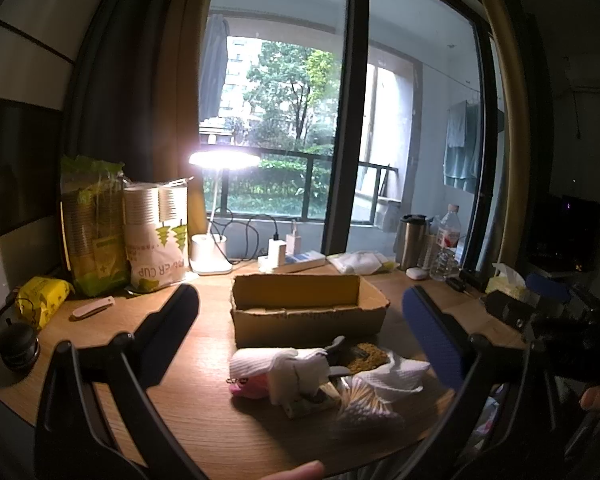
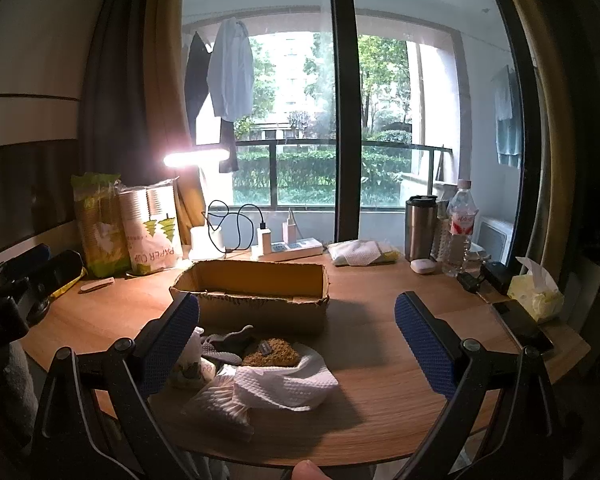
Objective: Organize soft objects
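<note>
Both tools hover above the near edge of the wooden bench, each with its two blue-padded fingers spread wide and nothing between them: the left hand-held gripper and the right hand-held gripper.

The soft things lie in one heap on the bench, just in front of one open cardboard box, which looks empty as far as its inside shows. In the heap: one white paper towel, one brown scouring sponge, one grey cloth, one clear bag of cotton swabs, one pink plush piece and one white knitted cloth. The exact number of white cloths is hard to tell where they overlap.

Behind the box stand one lit desk lamp, one white power strip, two bags of paper cups, one steel mug and one water bottle. One tissue pack sits at the right.
</note>
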Motion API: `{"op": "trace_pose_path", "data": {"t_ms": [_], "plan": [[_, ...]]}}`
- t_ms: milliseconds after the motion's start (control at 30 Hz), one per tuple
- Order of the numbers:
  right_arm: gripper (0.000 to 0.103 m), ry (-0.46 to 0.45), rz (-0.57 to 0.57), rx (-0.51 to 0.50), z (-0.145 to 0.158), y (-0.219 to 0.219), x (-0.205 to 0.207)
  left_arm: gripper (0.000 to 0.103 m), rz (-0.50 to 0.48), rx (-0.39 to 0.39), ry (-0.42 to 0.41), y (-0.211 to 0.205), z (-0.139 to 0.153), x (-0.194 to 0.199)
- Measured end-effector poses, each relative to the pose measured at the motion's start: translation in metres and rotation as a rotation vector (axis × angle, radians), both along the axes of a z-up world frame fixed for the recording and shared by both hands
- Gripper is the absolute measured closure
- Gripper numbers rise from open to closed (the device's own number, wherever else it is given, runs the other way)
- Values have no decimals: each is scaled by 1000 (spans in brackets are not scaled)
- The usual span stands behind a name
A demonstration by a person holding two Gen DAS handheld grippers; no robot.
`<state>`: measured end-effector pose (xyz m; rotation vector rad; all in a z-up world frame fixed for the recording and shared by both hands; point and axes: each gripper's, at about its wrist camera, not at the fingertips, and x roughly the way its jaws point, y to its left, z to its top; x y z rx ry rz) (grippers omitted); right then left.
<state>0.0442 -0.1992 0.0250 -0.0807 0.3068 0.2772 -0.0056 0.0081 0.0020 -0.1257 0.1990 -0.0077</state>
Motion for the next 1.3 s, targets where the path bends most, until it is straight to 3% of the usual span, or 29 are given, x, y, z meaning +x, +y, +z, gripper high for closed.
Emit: {"op": "trace_pose_path", "data": {"t_ms": [400, 1300], "plan": [[3, 12, 5, -4, -2, 3, 5, 0, 3, -8, 16, 3, -4, 5], [3, 224, -19, -24, -74, 4, 73, 1, 15, -43, 264, 19, -74, 84]]}}
